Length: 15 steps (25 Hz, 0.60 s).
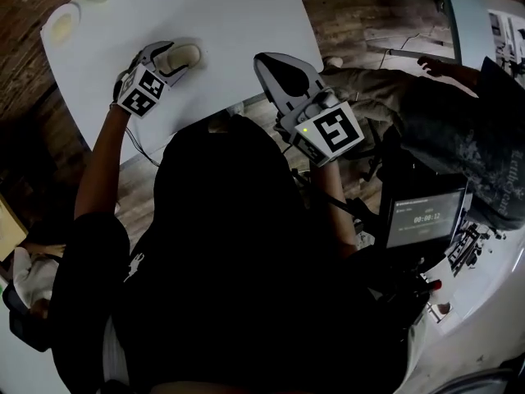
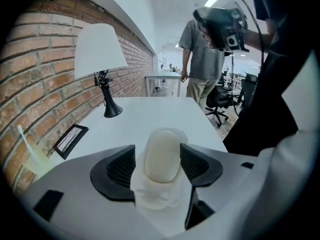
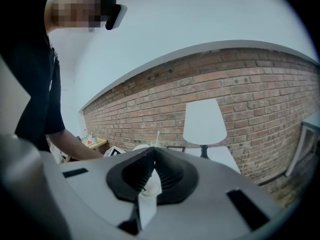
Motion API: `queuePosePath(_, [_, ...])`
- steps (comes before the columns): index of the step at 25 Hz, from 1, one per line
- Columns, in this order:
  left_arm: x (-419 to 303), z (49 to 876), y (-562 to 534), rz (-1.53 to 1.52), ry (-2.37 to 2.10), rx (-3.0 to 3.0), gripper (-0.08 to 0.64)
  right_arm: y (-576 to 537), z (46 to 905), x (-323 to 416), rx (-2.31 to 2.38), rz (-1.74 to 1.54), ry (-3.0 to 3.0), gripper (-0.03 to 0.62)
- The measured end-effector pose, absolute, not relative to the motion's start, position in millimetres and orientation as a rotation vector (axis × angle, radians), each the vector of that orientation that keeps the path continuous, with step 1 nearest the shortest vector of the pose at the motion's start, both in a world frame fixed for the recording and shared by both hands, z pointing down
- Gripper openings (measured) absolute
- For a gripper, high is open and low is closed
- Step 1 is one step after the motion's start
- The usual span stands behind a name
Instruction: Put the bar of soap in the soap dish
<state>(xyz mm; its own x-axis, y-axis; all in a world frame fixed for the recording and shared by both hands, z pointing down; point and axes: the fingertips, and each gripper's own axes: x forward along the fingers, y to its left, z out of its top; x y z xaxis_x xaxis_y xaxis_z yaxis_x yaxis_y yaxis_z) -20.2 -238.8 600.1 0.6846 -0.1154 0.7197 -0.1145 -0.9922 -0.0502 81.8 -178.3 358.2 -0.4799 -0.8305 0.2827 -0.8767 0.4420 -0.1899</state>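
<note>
– While the head view looks down on the left gripper (image 2: pixel 159 159) from above, what does that gripper's own view add?
– Its two black jaws stand partway closed, pressing both sides of the bar of soap (image 2: pixel 162 154). The soap is a pale cream oval, held above the white table (image 2: pixel 150 111).
– And the right gripper (image 3: pixel 151 154)?
– Its own view shows the jaws meeting at their tips, with nothing held. Only the head view shows its place: to the right of the left gripper, by the table's near edge.
– Where is the soap dish (image 1: pixel 61 23)?
– Only the head view shows it plainly. It is small, round and white, and sits on the table off to the left gripper's left, well apart from it. Its centre looks pale yellow; whether anything lies in it cannot be told.
– What lies farther off?
– Ahead of the left gripper and to its left is a black-framed card (image 2: pixel 70 138). Beyond that is a lamp (image 2: pixel 100 49) with a white shade, against a brick wall (image 2: pixel 30 84). Past the table's far end stands a person (image 2: pixel 202 59).
</note>
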Motion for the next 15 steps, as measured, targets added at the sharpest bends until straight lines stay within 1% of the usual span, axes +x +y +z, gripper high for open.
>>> queuePosePath(7, [-35.3,569.5,-243.9,-1.126,0.387,-2.914,0.267,-184.2,353.7,71.4,1.456,0.449,-2.608,0.005])
queuePosePath(8, [-38.6,565.0,-243.2,-1.118,0.416,-2.915,0.253,-184.8,352.7,69.4,1.447,0.447,-2.618,0.005])
queuePosePath(12, [-45.5,541.6,-240.1,-1.039,0.555,-2.934,0.146,-184.8,354.9,63.9,1.381,0.416,-2.654,0.005])
queuePosePath(15, [-49.1,532.3,-232.6,-0.986,0.658,-2.945,0.104,-181.3,360.3,61.6,1.31,0.375,-2.681,0.005])
